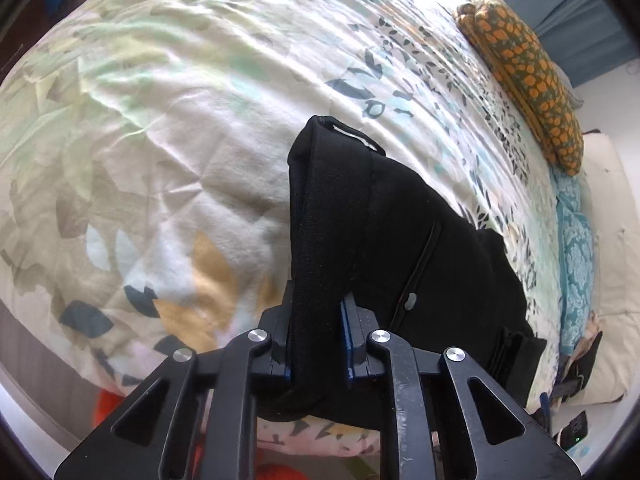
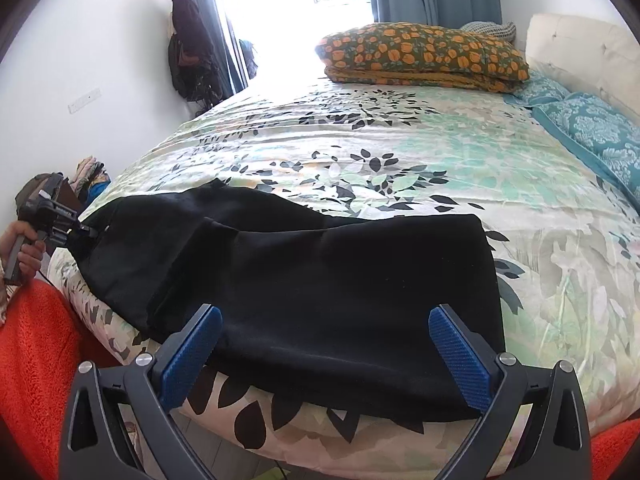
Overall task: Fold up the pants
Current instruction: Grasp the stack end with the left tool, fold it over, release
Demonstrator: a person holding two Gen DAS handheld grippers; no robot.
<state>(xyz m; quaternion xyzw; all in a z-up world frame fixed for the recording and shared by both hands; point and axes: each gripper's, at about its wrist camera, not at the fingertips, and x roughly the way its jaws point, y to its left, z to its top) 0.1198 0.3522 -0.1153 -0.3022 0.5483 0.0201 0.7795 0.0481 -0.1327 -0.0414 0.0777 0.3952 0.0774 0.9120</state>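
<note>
Bed w/ leaf-print cover fills both views & is the landmark. At its head end: cream headboard, teal patterned pillows, and a folded orange-spotted quilt on the far side near the window.

Black pants lie across the bed's near edge, spread lengthwise along it; the wide part sits in front of the right wrist cam, the other end runs toward the bed's left corner. Orange fuzzy fabric shows below the bed edge, off the mattress.

Left hand-held gripper: blue pads clamped on a bunched band of the pants at the bed's left corner, cloth lifted into a ridge above the cover. Right wrist view shows a hand holding that tool's grip there.

Right hand-held gripper: fingers wide apart, blue pads either side of the pants' near edge at the bed's edge, gripping nothing.
</note>
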